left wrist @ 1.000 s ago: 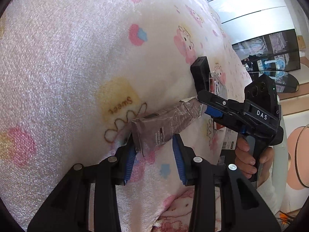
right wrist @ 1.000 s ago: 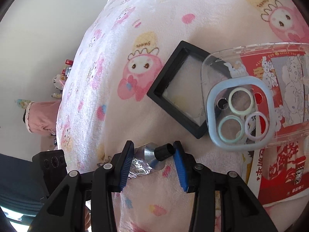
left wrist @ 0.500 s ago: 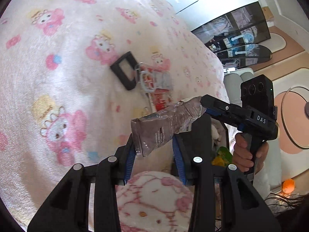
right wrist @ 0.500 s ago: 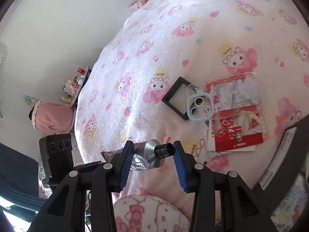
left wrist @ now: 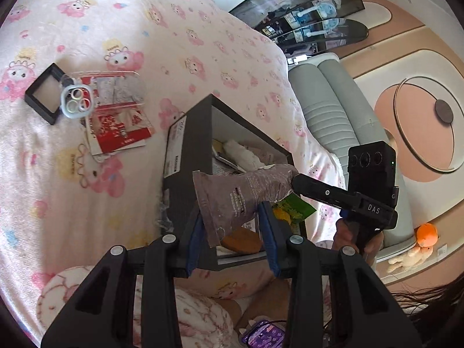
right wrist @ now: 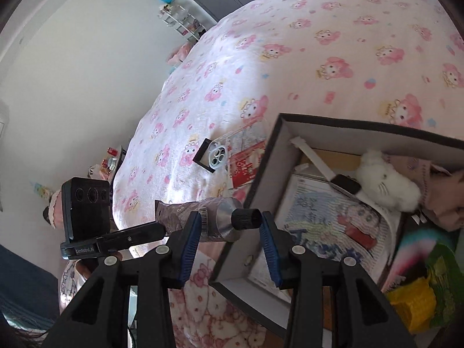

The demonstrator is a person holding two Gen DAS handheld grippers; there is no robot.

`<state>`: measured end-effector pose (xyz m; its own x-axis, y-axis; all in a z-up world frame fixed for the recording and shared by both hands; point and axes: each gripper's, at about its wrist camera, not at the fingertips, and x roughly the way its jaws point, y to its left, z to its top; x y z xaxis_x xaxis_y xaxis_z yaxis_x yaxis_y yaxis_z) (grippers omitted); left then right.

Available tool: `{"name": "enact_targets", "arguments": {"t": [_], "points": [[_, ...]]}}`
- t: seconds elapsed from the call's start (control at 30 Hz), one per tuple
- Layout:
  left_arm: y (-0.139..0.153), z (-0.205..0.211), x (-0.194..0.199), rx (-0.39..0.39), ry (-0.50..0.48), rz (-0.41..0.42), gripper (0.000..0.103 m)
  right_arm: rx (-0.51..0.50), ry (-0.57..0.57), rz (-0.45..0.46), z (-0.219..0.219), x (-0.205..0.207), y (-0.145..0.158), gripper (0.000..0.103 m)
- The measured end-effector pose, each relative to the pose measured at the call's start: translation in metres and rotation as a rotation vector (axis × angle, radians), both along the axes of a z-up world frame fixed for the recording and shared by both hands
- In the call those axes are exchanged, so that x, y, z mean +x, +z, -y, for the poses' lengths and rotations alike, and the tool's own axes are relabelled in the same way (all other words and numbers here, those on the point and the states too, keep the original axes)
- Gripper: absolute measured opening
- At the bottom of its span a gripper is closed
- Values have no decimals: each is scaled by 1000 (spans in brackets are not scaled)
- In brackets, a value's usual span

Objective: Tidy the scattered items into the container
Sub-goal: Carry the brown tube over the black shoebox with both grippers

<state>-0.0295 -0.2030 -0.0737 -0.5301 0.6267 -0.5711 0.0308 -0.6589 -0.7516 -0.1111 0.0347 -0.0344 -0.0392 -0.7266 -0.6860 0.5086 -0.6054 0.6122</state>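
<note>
The tube (left wrist: 246, 194) hangs in the air between the two hands, its long axis running from one hand-held gripper to the other. The left hand-held gripper (left wrist: 232, 232) is clamped on the flat crimped tail end; the right hand-held gripper (right wrist: 230, 232) holds the end with the black cap (right wrist: 246, 219), its blue pads at the tube's silver shoulder. Both sets of jaws stand at a middling width, closed on the tube.

The box (left wrist: 185, 156), dark outside and pale inside, sits on the bed (left wrist: 174, 29) directly under and just beyond the tube. In the right wrist view its open top lies to the right of the cap, so the cap end is the nearer one to the opening and the right hand probably leads the drop. Already in the box are a white plush toy (right wrist: 385, 179), a watch (right wrist: 345, 184), a printed card and a yellow and green packet (right wrist: 420, 298).

Still out on the bed, well apart from the box, lie a black frame (left wrist: 43, 98), a clear phone case (left wrist: 87, 98) and a red booklet (left wrist: 116, 133).

Readable writing: "DAS" on the right gripper's body in the left view, "GenRobot.AI" on the left gripper's body in the right view. The print on the tube and the box label is too small to read.
</note>
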Motion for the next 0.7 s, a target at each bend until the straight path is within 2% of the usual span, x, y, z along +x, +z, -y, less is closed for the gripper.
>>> {"name": "enact_targets", "arguments": {"t": [0.17,0.5,0.7], "points": [[-10,-29,-13,15,-38,26,37,7,-32,9,-40,-4,-8,37],[-29,-69,-51,5,-98,114,39,3,-150,99,-85,-18,-43,37],[-27,-97,-73,-72,-150,135,41,-25,-210,166,-117,-19,-58,37]]}}
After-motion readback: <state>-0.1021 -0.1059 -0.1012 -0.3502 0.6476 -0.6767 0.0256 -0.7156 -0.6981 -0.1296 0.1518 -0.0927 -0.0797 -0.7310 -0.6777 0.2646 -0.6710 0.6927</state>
